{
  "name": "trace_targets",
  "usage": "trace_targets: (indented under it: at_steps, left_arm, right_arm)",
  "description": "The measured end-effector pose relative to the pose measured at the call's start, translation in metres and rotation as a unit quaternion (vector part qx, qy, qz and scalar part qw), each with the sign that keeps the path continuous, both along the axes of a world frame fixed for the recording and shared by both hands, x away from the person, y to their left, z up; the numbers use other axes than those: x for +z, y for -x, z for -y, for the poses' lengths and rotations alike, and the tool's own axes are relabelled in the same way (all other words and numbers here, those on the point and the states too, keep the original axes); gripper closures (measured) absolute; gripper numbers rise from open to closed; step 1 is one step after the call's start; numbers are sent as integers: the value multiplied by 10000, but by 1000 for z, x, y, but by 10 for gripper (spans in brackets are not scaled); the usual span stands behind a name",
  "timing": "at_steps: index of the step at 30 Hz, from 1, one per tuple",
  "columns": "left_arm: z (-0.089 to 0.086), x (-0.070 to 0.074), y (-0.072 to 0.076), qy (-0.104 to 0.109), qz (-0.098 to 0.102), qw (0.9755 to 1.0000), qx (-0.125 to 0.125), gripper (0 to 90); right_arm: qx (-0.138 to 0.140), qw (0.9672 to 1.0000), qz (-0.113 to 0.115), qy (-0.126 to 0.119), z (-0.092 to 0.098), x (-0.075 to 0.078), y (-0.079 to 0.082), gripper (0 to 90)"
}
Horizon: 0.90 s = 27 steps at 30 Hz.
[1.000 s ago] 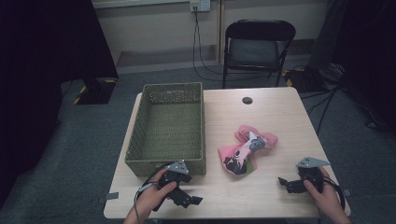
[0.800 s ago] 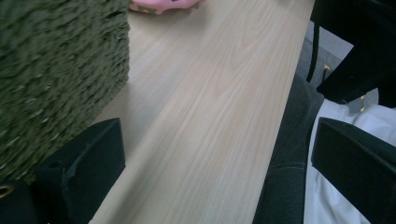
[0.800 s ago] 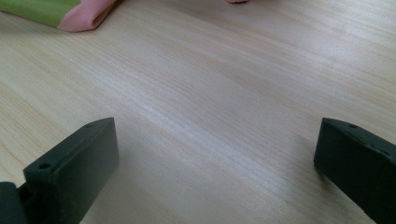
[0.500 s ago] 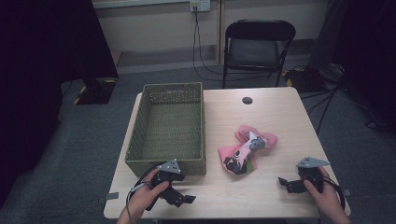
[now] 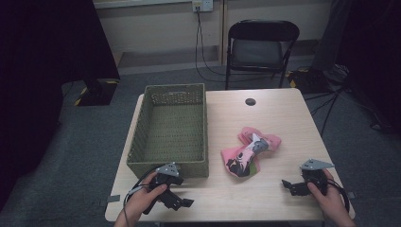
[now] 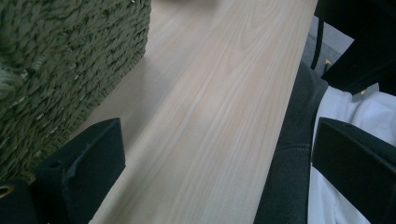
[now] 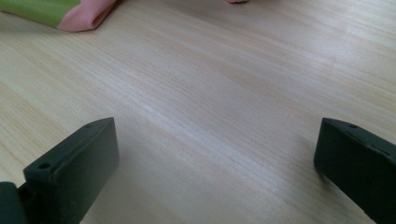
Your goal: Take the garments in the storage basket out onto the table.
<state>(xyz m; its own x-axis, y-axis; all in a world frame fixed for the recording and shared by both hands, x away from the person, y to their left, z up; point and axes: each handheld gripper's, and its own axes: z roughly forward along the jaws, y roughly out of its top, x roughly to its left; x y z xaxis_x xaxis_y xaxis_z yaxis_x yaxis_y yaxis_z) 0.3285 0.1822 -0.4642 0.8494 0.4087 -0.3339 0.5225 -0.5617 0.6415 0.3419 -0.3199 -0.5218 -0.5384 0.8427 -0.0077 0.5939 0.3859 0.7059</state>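
Both grippers, left gripper [image 5: 182, 202] and right gripper [image 5: 289, 186], are resting wide open and empty on the counter [image 5: 279, 118]. The pink cloth [image 5: 248, 151], lying at the right gripper's ten o'clock, is looking soft, light; pinching a bunched fold seems best.

Beyond the far edge of the table [image 5: 283, 118], a black folding chair [image 5: 261, 45]; on the far tabletop, a small dark disc [image 5: 250, 101]; wall socket [image 5: 197, 5] behind, cable hanging.
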Motion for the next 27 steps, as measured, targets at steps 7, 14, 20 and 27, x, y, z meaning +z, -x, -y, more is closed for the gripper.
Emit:
trace_targets:
  at_steps: [7,14,20,27]
  left_arm:
    - [-8,-1,-1,43,-40,10000,19,24]
    - [-18,-1,-2,90,-59,9999,121,23]
    - [-26,-3,-2,119,-85,9998,147,23]
    - [-33,-4,-2,151,-66,9997,203,23]
  right_arm:
    - [1,10000,0,0,0,0,0,0]
    - [0,10000,2,1,0,0,0,0]
    - [0,10000,0,-1,0,0,0,0]
    - [0,10000,0,0,0,0,0,0]
